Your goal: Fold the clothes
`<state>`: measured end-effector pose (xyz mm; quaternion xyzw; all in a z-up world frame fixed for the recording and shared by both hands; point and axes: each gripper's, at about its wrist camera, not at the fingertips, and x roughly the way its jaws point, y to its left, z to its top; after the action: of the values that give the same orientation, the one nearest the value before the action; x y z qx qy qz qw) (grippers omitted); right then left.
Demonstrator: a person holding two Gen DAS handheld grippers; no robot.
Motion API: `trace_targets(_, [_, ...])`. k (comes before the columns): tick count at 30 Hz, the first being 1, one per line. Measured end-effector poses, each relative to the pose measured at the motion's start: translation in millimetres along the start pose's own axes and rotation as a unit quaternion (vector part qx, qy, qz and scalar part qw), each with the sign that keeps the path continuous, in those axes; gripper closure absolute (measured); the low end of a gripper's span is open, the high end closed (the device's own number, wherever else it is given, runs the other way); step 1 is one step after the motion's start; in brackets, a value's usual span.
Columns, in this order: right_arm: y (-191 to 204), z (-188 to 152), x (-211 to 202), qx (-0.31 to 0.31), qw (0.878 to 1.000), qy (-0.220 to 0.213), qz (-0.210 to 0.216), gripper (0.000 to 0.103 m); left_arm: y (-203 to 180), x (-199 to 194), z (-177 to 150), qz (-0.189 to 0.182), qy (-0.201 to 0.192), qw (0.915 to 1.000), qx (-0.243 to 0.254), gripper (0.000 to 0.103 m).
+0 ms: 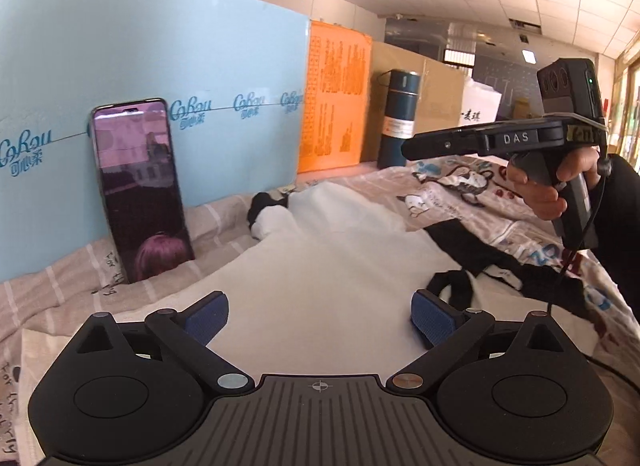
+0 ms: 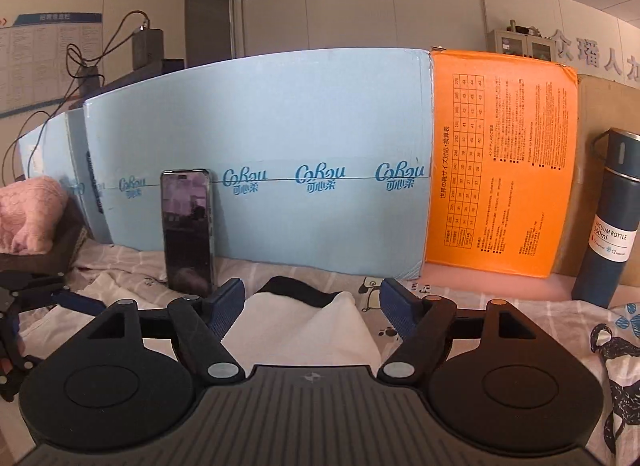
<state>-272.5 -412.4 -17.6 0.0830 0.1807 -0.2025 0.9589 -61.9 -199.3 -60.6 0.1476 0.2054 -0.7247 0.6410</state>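
Note:
A white garment (image 1: 320, 250) with black trim (image 1: 472, 246) lies spread on a cartoon-print bedsheet (image 1: 452, 201). My left gripper (image 1: 320, 318) hangs open just above its near part, blue pads wide apart and nothing between them. A hand holds my right gripper (image 1: 412, 147) up in the air at the right, above the garment's far side. In the right wrist view the right gripper (image 2: 312, 306) is open. A white fold (image 2: 308, 330) with a black collar edge (image 2: 296, 292) shows below the gap, and the pads do not touch it. The left gripper (image 2: 60, 300) shows at the left edge.
A phone (image 1: 140, 185) leans upright against a long light-blue box (image 1: 208, 65) at the back. An orange package (image 2: 500, 165), a cardboard box (image 1: 432, 97) and a dark blue vacuum bottle (image 2: 608, 225) stand further right. A pink knit item (image 2: 28, 213) lies at the far left.

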Motion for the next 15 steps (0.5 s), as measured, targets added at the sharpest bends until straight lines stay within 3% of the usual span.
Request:
trace_targets(2, [9, -14, -26, -0.005, 0.999, 0.020, 0.034, 0.030, -18, 8, 0, -0.028, 0.016, 0.9994, 0.014, 0.005])
trace_targets(6, [17, -47, -48, 0.017, 0.994, 0.077, 0.081, 0.031, -42, 33, -3, -0.048, 0.051, 0.9969, 0.035, 0.006])
trace_targets(8, [18, -67, -41, 0.031, 0.991, 0.107, 0.075, 0.033, -49, 44, -5, -0.050, 0.066, 0.9959, 0.037, 0.011])
trace_targets(15, [10, -89, -18, 0.064, 0.982, 0.127, 0.121, 0.048, -62, 60, -12, -0.036, 0.081, 0.9947, 0.053, 0.017])
